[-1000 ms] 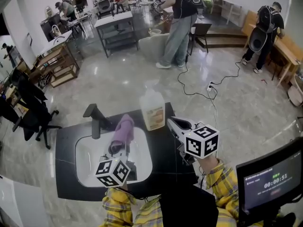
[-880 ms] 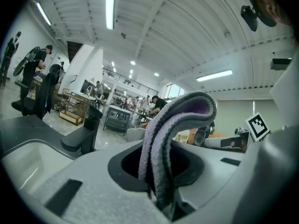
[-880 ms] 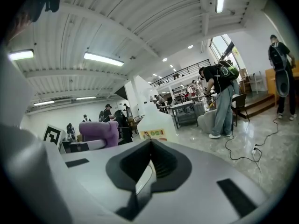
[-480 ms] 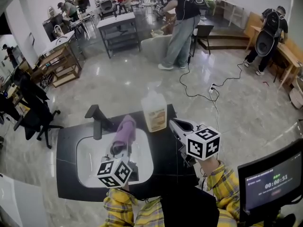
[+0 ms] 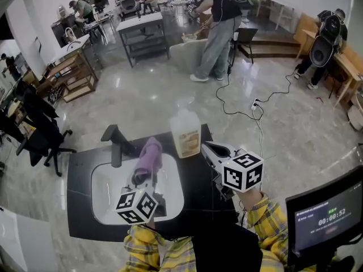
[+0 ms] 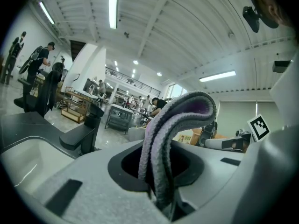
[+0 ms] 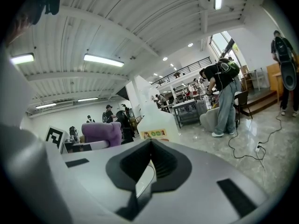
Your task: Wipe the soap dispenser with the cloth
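The soap dispenser [image 5: 184, 132], a white jug with an orange label, stands at the back edge of the black counter [image 5: 195, 194]. It also shows ahead in the right gripper view as the soap dispenser [image 7: 152, 121]. A purple cloth [image 5: 149, 153] hangs folded above the white sink basin [image 5: 108, 191], just left of the dispenser. My left gripper [image 5: 142, 177] is shut on that cloth [image 6: 176, 125], which rises out from between the jaws. My right gripper [image 5: 206, 147] is shut and holds nothing, its tip just right of the dispenser's base; in the right gripper view [image 7: 140, 183] its jaws meet.
A black faucet [image 5: 115, 142] stands at the basin's back left. A monitor [image 5: 326, 214] showing a timer sits at the lower right. Beyond the counter are a cable [image 5: 241, 103] on the glossy floor, a standing person [image 5: 218, 27], tables and a black office chair [image 5: 39, 132].
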Demonstrator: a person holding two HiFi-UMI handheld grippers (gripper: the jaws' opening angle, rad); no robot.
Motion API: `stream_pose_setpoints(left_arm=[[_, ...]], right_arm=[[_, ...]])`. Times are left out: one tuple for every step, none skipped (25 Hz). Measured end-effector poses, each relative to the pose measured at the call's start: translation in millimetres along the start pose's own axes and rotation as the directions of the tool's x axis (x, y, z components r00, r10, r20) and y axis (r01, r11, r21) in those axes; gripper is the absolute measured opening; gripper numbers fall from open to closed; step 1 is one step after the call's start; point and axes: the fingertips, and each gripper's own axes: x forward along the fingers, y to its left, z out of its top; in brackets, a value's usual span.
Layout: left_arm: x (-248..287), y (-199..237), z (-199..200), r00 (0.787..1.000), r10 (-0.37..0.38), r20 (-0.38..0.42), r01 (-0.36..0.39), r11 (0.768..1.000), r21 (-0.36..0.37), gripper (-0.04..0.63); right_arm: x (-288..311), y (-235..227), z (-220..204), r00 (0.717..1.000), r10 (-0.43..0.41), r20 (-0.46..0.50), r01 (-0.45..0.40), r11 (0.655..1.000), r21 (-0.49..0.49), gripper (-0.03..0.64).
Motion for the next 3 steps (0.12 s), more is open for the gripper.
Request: stream_pose_setpoints(left_arm=[[-0.8,1.5,-2.5,1.000,-0.002,-0.001,0.002,1.000,0.000,0.072],[-1.5,2.7,-4.9,1.000,-0.004,-0.002,0.004,1.000,0.000,0.072],[-2.1,3.7,-7.3,1.000,-0.007,-0.004,0.007,1.000,0.000,0.072]], right_arm=[[0.7,1.1,-3.1,1.000,0.000,-0.001,0.000,1.000,0.000,0.005],[1.2,1.8,-6.1,1.000,0.000,-0.001,0.000,1.000,0.001,0.005],[1.6,2.4,-9.1,1.000,-0.001,-0.002,0.001,1.000,0.002,0.006]])
